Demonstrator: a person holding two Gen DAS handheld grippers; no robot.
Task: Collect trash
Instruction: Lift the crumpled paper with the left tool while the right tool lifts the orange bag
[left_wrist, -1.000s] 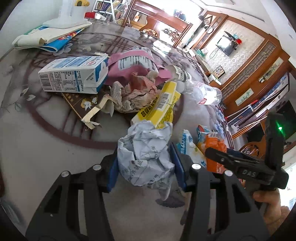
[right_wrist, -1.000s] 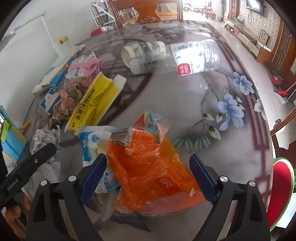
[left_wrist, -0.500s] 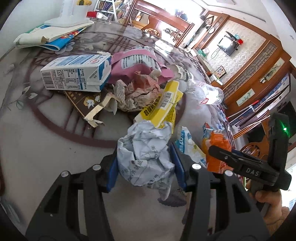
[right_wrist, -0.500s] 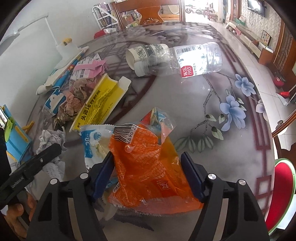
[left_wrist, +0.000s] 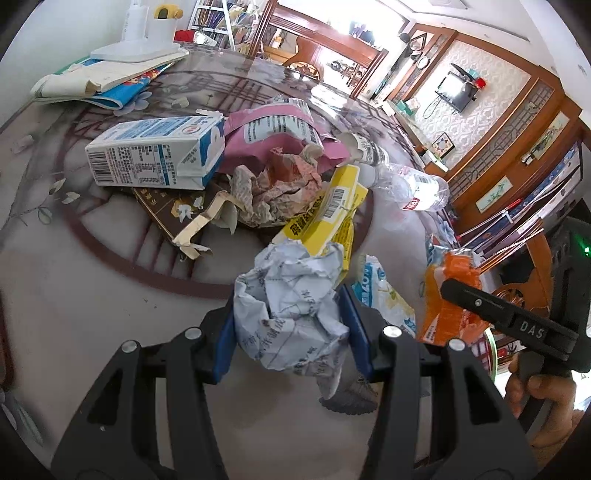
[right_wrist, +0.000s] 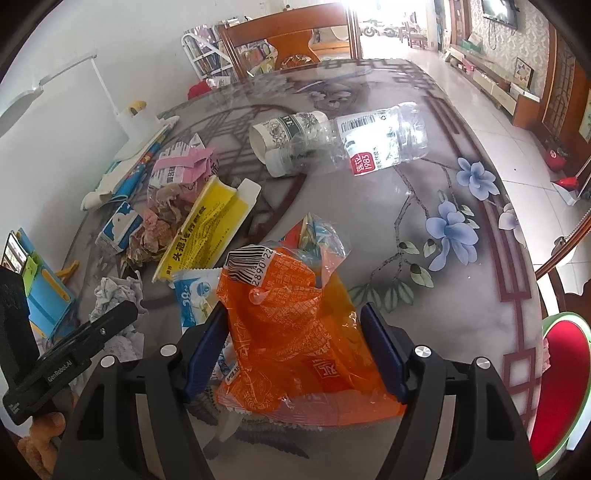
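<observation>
- We see a crumpled ball of printed paper (left_wrist: 291, 314) clamped between the blue pads of the left gripper (left_wrist: 290, 325), just above the table's patterned top (left_wrist: 74, 295).
- The left gripper points steeply down at the table, its black fingers (left_wrist: 207, 347) half-spread around the paper.
- We see an orange plastic snack bag (right_wrist: 291, 332) between the right gripper's (right_wrist: 295, 347) blue pads, which press on both its sides and crinkle it; those jaws have just been closing onto it.
- The right gripper also tilts steeply downward; in the left view a hand (left_wrist: 539, 402) grips its black handle at the right edge.
- Just beside the orange bag lies a blue-and-white wrapper (right_wrist: 194, 295), between the two grippers.
- Beyond it we find a flattened yellow carton (left_wrist: 325, 214) leaning against the paper ball.
- Behind that sit a wad of brownish crumpled paper (left_wrist: 277, 188), a pink packet (left_wrist: 273, 133) and a blue-and-white milk carton (left_wrist: 155, 151) lying on its side.
- A clear plastic bottle (right_wrist: 354, 140) lies on its side farther across the table, touching a patterned paper cup (right_wrist: 284, 129).
- At the far edge we see a stack of books (left_wrist: 99, 81) under a white lamp base (left_wrist: 140, 48).
</observation>
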